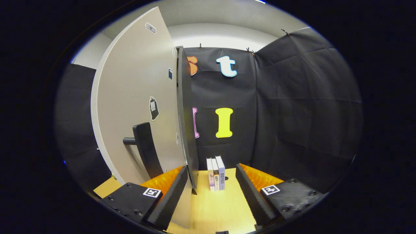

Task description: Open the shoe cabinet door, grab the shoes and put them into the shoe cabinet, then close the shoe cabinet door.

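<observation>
Tongs (211,195) sit spread wide, holding nothing, w/ bare worktop (221,208) showing between the fingers. Shoe cabinet door (143,107) stands just ahead of my left finger, its free edge facing me, so I read it as swung partway open; its dark handle (146,149) sticks out on the pale face, beside that finger, apart from it. Three books (215,174) stand upright beyond the fingers, near the booth wall, prob. just props. Shoes: can't spot them from here, cabinet interior hidden too. Pose: tongs held level, low over the worktop, pointing straight ahead past the door edge. Next, I'd guess, go find the shoes.
</observation>
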Motion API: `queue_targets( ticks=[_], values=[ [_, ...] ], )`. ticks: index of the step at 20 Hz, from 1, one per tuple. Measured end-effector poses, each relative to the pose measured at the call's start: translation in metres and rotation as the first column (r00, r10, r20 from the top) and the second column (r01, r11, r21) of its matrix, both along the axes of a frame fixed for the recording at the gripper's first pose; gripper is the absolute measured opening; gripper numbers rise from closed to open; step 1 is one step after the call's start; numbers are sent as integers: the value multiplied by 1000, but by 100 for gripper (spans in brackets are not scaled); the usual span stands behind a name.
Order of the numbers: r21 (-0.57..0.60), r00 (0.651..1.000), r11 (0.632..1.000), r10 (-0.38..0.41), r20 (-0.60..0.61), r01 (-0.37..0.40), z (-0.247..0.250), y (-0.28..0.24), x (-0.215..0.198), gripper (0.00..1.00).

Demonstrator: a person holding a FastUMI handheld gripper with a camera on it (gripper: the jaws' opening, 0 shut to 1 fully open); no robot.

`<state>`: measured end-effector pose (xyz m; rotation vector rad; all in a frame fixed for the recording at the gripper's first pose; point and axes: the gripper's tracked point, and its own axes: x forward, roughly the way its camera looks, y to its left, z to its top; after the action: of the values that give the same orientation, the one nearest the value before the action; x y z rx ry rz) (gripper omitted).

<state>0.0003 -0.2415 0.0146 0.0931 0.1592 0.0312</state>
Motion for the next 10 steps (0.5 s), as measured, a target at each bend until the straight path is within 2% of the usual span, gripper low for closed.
queue_targets(
  ticks=[4,10],
  values=[
    [-20,1000,1000,7,-2,-7,2,31,-2,96],
    [-26,997,997,70,-14,-71,-3,133,-4,96]
  ],
)
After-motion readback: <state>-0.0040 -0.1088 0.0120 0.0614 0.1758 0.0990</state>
